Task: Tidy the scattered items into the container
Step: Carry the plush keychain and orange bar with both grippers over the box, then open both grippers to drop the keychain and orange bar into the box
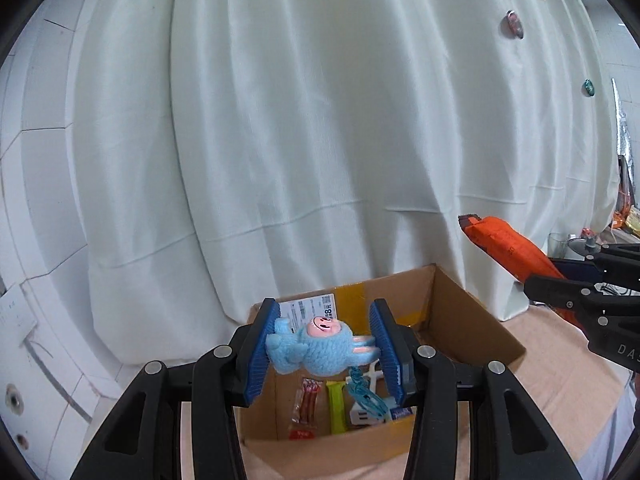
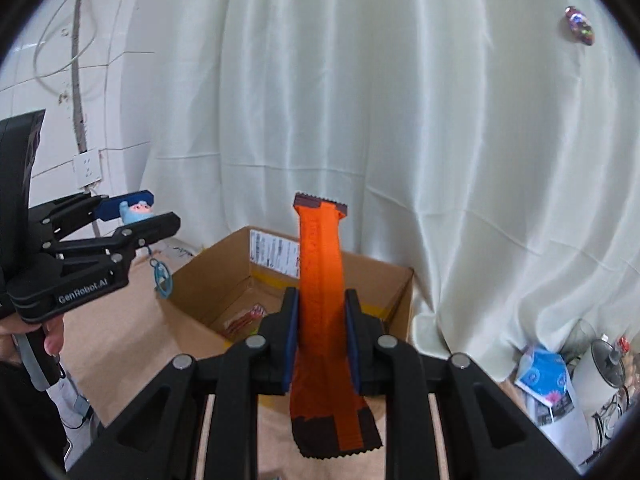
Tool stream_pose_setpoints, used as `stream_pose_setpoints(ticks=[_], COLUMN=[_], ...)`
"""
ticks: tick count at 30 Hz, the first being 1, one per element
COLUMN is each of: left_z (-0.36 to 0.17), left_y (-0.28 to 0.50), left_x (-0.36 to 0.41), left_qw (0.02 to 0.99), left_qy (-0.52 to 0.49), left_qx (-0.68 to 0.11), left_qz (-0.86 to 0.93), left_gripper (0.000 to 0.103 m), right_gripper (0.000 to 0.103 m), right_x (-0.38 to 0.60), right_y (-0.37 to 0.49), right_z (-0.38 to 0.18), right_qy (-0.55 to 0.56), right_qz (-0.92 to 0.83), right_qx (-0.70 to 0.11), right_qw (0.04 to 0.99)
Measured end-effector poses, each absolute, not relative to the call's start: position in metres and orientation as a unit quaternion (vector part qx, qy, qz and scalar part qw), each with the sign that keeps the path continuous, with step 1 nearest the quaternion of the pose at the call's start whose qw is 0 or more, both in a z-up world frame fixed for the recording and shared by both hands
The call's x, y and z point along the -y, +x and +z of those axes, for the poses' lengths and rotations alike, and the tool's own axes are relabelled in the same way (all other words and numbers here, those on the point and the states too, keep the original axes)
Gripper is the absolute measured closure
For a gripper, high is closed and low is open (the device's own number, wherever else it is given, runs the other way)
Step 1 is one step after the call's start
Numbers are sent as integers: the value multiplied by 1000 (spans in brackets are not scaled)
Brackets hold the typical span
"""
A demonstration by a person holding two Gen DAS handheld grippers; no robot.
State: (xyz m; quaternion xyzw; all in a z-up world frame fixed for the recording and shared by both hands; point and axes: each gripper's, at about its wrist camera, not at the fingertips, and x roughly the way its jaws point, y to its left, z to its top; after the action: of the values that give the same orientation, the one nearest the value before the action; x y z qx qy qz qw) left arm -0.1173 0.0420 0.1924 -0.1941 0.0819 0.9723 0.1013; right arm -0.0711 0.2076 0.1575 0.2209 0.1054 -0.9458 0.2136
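Left gripper (image 1: 326, 346) fingers clamp blue plush toy (image 1: 316, 346) over cardboard box (image 1: 472, 320); right gripper (image 2: 322, 340) fingers pinch orange packet (image 2: 320, 264) above box.

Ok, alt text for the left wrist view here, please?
The left gripper clamps a blue plush toy above an open cardboard box holding snack packets. At right, the right gripper holds an orange packet before a white curtain.

A fluffy blue plush keychain (image 1: 316, 348) and an orange snack packet (image 2: 320, 280) hang above the open cardboard box (image 1: 472, 320).
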Motion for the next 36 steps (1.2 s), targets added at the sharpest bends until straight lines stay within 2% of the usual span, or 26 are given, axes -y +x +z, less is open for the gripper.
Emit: stream_pose_setpoints(ticks=[6,12,20,30,32,33,34,35,36], left_z=[166,124,81,76,76,77,78,79,79], left_y=[-173,-215,-243,-247,-247,-247,-247,-246,-246], left_x=[-49,-53,-53,-55,-55,-55,-54,-52,-51], left_qw=[104,109,115,121,124,120,116,112,104], left_qy=[-224,-263,-301,-305,-308,-309,-310,-309,-306], left_qx=[-82,-78,-79,-74,-71,-68,-65,-59,-59], left_qz=[966,955,943,942,941,941,942,942,944], left_gripper=[55,55,55,55,53,50,40,23,13], right_gripper=[78,78,78,78,73,59,38,30,17], right_x=[-198,-185,-178,-174,-174,-173,-175,-176,-178], right_y=[-128,-180,-204,-212,-211,-211,-209,-207,-205], right_z=[143,97,54,44,44,44,47,50,52], right_qy=[243,288,330,346,347,345,338,334,329], right_qz=[-942,-928,-913,-907,-906,-908,-912,-914,-916], right_qx=[-98,-95,-98,-97,-98,-100,-97,-92,-88], right_qw=[211,215,221,221,221,218,211,211,212])
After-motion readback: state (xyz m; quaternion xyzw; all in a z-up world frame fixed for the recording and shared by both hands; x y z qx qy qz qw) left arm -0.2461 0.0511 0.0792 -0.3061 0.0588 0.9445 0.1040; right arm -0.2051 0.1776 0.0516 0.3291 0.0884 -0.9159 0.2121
